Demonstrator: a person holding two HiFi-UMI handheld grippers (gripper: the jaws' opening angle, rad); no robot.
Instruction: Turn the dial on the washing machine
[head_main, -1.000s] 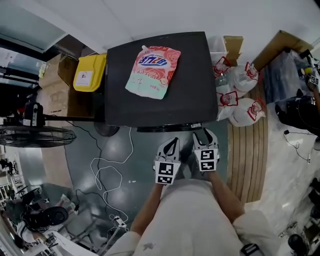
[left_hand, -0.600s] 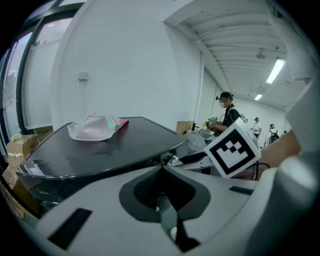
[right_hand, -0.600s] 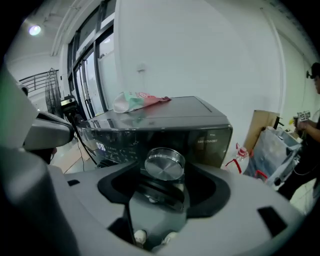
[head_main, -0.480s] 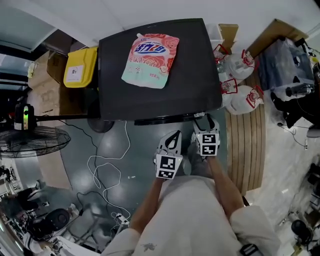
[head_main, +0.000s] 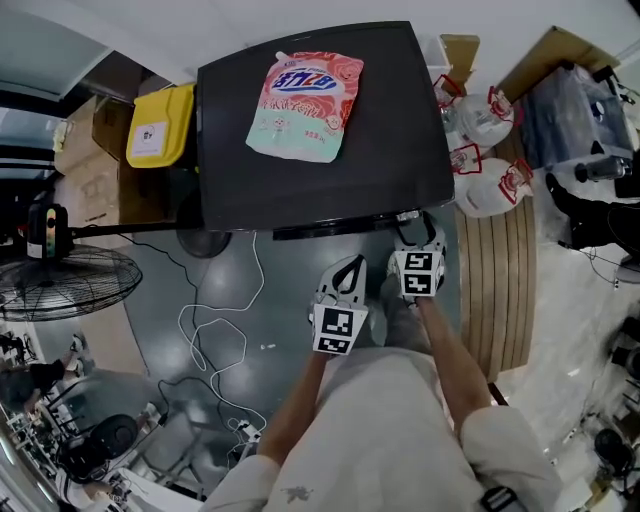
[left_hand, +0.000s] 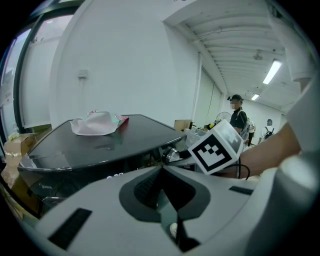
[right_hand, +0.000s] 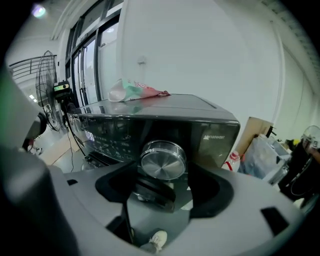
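Note:
The black washing machine (head_main: 320, 140) stands ahead of me, with a pink detergent pouch (head_main: 305, 90) lying on its lid. Its silver dial (right_hand: 162, 160) sits on the dark front panel, close in front of the right gripper (right_hand: 162, 189). That gripper's jaws have just been opening and now stand wide on either side of the dial, without pressing on it. In the head view the right gripper (head_main: 415, 243) is tucked under the machine's front edge. The left gripper (head_main: 347, 272) hangs lower and to the left, jaws together and empty. The left gripper view also shows the dial (left_hand: 172, 155).
A yellow bin (head_main: 158, 135) and cardboard boxes stand left of the machine. White bags (head_main: 490, 160) and a wooden slat platform (head_main: 495, 300) are on the right. A fan (head_main: 60, 285) and a loose white cable (head_main: 215, 335) lie on the grey floor at left.
The right gripper has sunk and moved in toward the machine's front panel, and its jaws have spread apart. The left gripper has stayed about where it was.

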